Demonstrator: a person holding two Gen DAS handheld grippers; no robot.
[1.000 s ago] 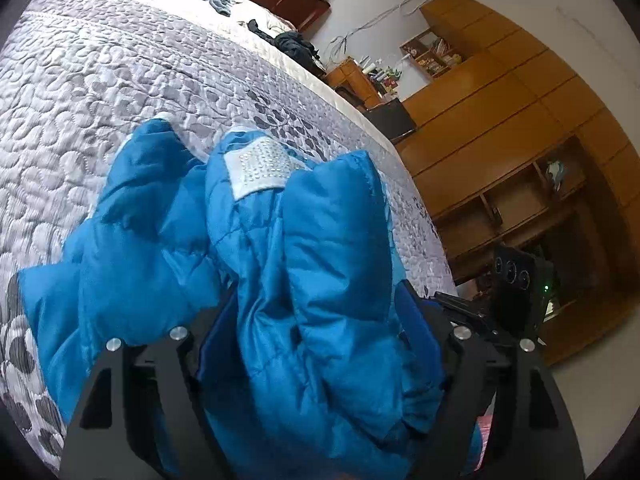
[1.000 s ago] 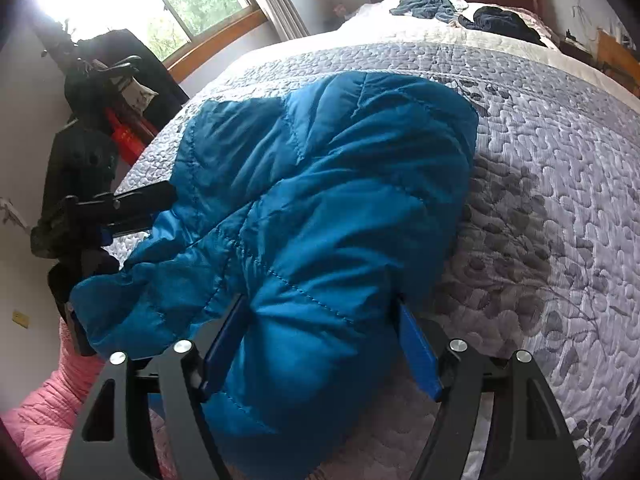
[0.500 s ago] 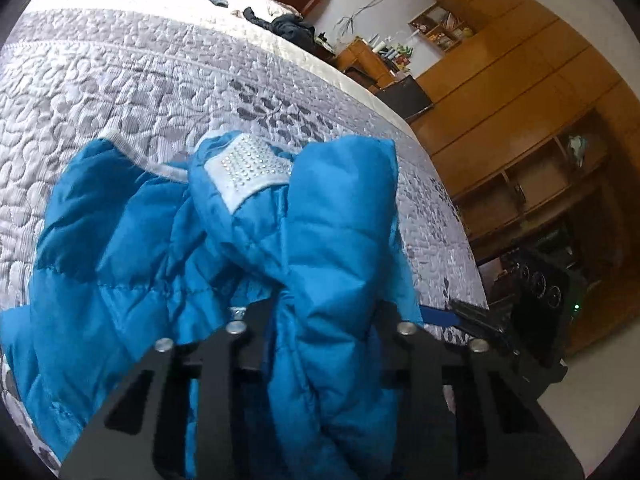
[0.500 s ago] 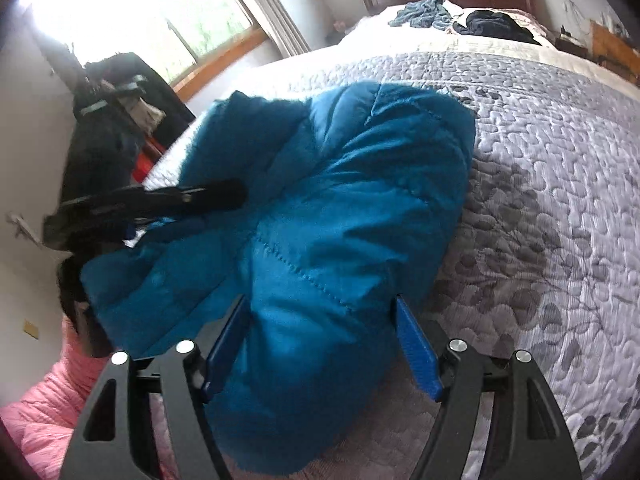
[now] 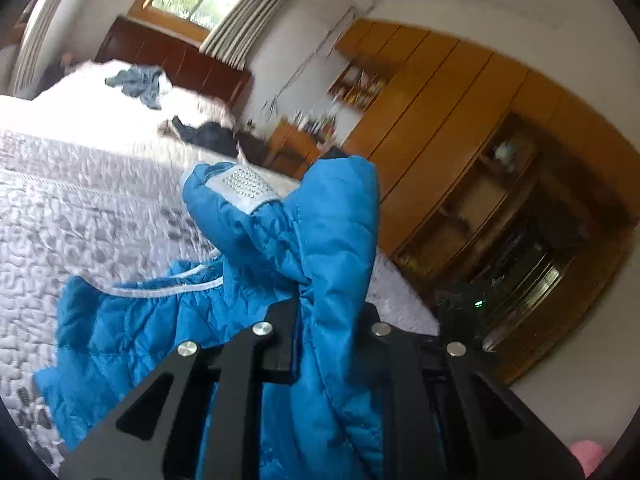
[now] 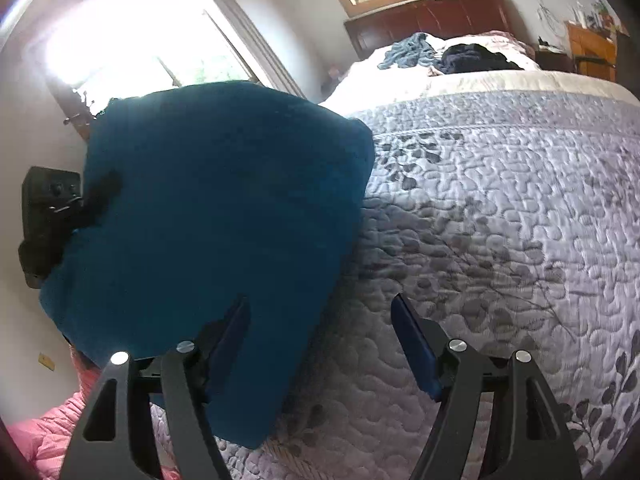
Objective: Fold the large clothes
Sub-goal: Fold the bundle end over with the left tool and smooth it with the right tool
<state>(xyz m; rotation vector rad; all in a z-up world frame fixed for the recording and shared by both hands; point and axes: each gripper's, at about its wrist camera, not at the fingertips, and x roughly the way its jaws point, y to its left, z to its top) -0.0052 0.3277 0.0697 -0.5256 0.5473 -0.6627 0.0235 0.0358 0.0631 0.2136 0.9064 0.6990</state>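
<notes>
Jacket (image 5: 320, 240) fold was clamped in left tool (image 5: 328, 312), lifted above bed (image 5: 80, 220); right tool (image 6: 320, 320) spread wide, gripping nothing.

Your left wrist camera sits close behind the puffy blue quilted jacket (image 5: 320, 240), facing the wooden wardrobe wall (image 5: 460, 128) at 2 o'clock. Your right wrist camera looks low along the grey quilted bedspread (image 6: 500, 220) toward the dark wooden headboard (image 6: 432, 16) at 12 o'clock. Both views share jacket, bedspread and headboard.
</notes>
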